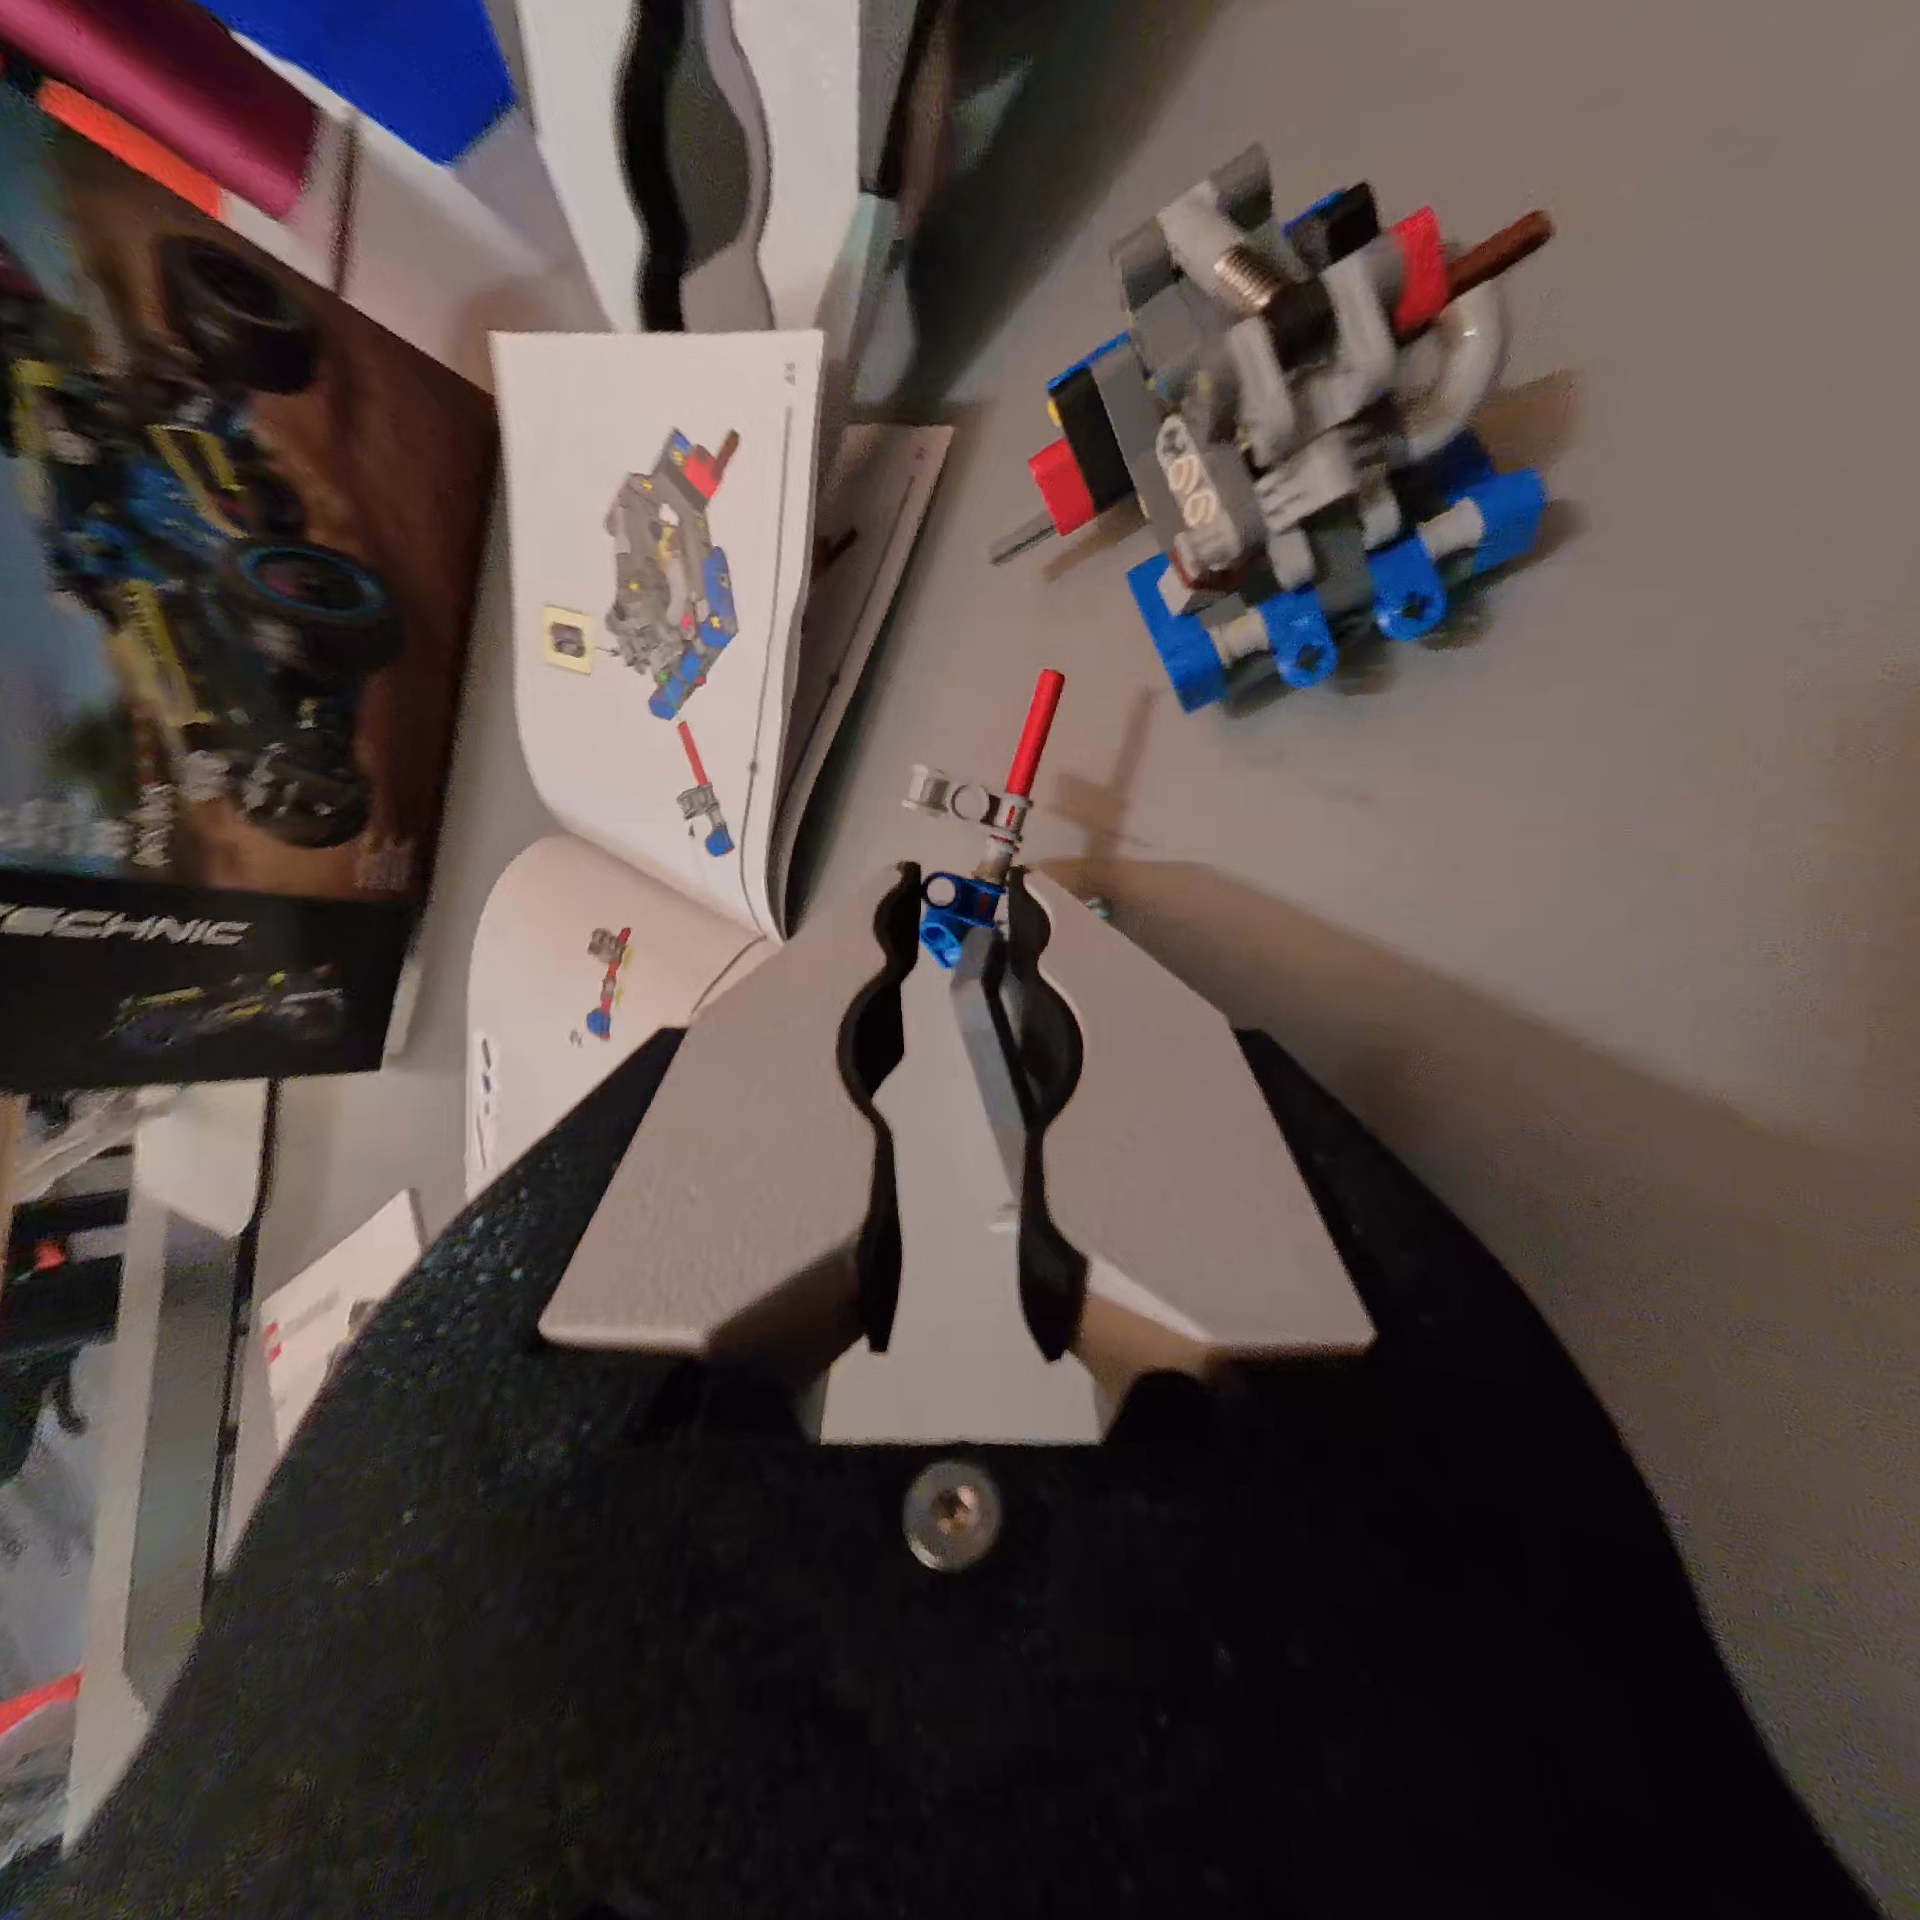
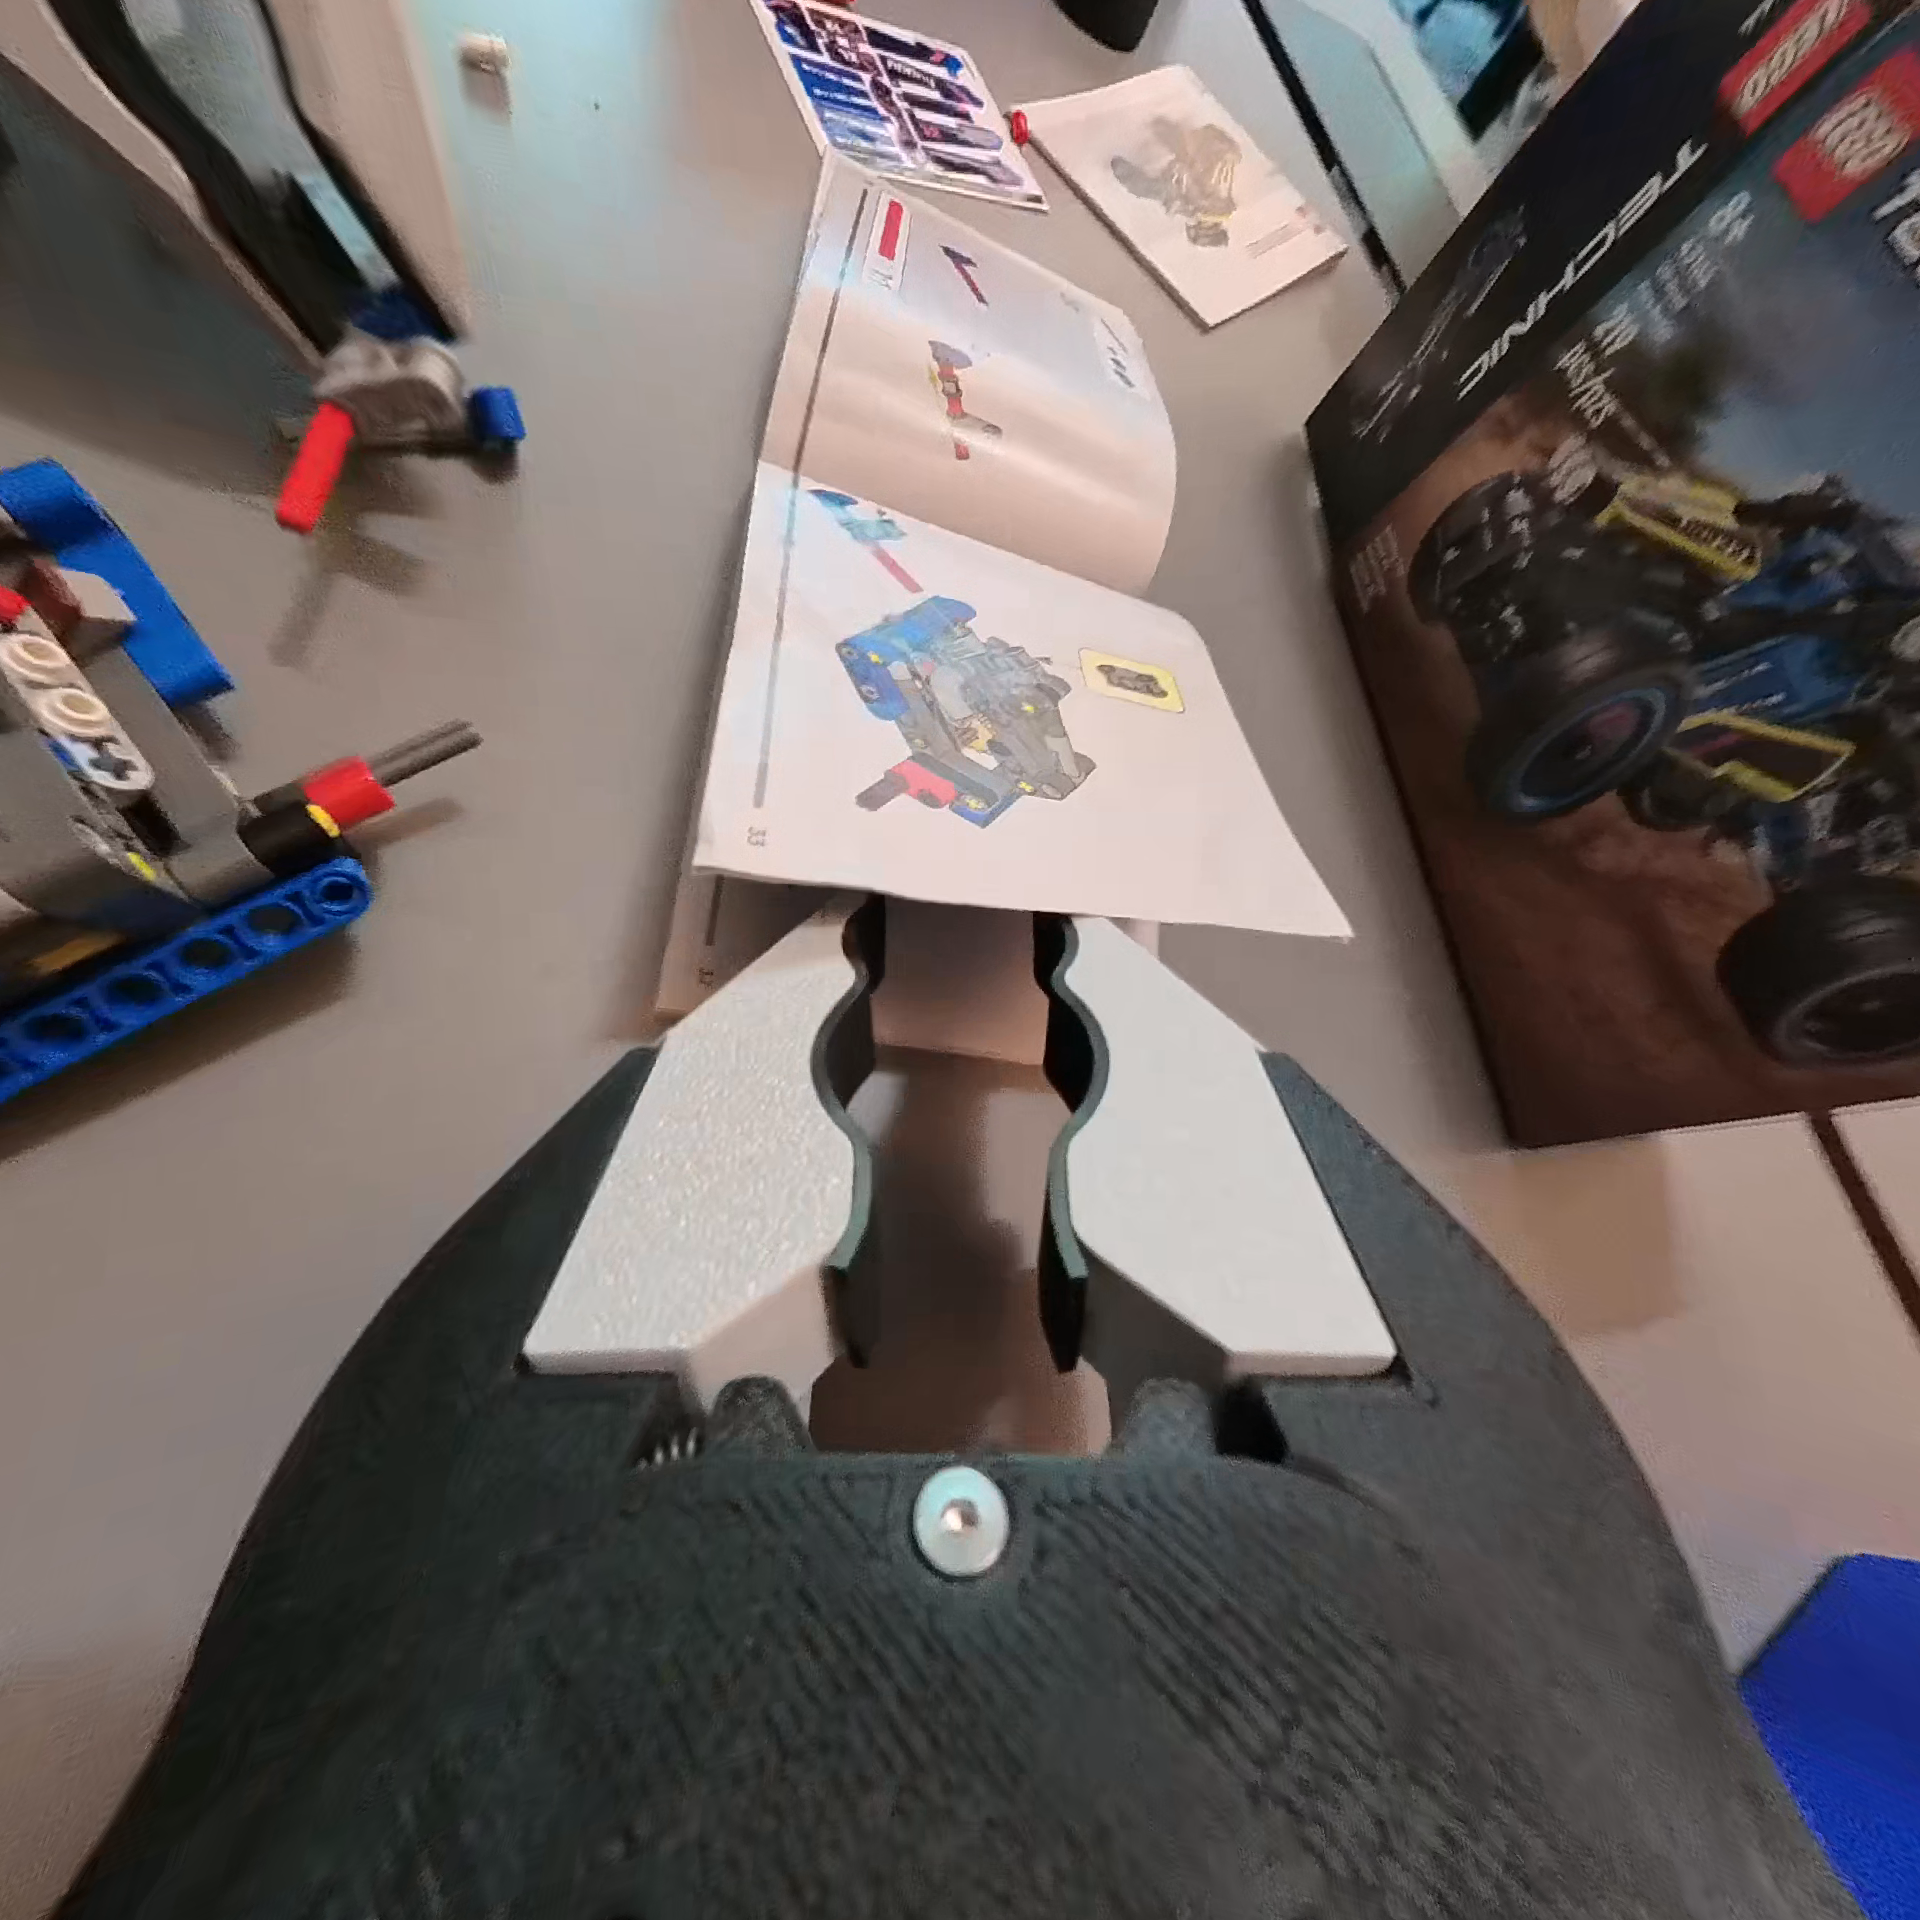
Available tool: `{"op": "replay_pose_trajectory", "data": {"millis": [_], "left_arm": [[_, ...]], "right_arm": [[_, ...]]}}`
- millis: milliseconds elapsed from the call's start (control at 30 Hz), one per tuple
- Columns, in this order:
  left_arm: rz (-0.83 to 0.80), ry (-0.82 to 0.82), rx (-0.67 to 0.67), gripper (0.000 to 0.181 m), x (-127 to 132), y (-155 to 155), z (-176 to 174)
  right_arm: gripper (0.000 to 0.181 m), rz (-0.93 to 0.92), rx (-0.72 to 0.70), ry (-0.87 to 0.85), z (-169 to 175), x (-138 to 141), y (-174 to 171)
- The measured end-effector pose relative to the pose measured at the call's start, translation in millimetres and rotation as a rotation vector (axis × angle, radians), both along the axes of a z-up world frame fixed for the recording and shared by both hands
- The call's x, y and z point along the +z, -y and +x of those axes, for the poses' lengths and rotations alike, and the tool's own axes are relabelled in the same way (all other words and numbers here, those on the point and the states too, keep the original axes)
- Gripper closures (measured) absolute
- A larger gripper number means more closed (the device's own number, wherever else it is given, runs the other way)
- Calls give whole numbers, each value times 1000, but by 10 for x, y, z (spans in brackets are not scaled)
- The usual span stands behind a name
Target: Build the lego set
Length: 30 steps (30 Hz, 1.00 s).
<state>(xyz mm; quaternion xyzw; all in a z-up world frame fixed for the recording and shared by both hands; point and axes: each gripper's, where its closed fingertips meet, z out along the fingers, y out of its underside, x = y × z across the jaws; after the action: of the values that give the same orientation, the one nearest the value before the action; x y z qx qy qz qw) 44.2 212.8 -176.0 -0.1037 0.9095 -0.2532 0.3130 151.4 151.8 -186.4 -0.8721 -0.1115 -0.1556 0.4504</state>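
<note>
My left gripper (image 1: 963, 883) is shut on a small sub-assembly (image 1: 961, 914): a blue connector with a grey joint and a red axle (image 1: 1034, 743) pointing forward, held above the grey table. The partly built model (image 1: 1299, 436), grey with blue beams and red bushes, sits on the table ahead to the right. In the right wrist view the model (image 2: 114, 790) is at the left edge, and the left gripper (image 2: 400, 348) with the red axle (image 2: 312, 468) is at the upper left. My right gripper (image 2: 956, 935) is open and empty, its tips at the near edge of the open instruction booklet (image 2: 935, 727).
The set's box (image 2: 1662, 623) stands right of the booklet; in the left wrist view the box (image 1: 208, 623) is left of the booklet (image 1: 655, 623). A sticker sheet (image 2: 904, 104) and a thin leaflet (image 2: 1184, 197) lie beyond. A blue object (image 2: 1839, 1714) is at the near right. My hands' fingertips stand some 12 centimetres from each other. The blue object (image 2: 1839, 1714) lies some 25 centimetres from my right tips, 35 centimetres from my left tips.
</note>
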Motion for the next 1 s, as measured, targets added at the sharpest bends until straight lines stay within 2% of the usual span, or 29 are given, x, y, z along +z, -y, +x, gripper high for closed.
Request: {"op": "replay_pose_trajectory", "data": {"millis": [200,400,533,633,700,800,900,1000], "left_arm": [[8,163,99,168,34,-104,-361],[-49,271,130,168,102,23,-485],[-68,310,136,168,109,105,-482],[-58,355,150,168,151,93,-455],[-84,388,179,168,236,67,-423],[-147,438,202,168,387,76,-377],[-170,490,183,168,525,133,-345],[-168,521,165,168,605,177,-333]], "right_arm": [[150,-93,-12,-172,-101,-95,105],[148,-107,12,-258,-175,-112,170],[129,-150,-7,-342,-268,-75,290],[122,-183,-79,-337,-337,122,471],[123,-128,-74,-273,-485,436,479],[145,0,20,-245,-928,873,199],[144,-10,110,-287,-1339,862,-56],[155,24,126,-334,-1451,853,-202]]}}
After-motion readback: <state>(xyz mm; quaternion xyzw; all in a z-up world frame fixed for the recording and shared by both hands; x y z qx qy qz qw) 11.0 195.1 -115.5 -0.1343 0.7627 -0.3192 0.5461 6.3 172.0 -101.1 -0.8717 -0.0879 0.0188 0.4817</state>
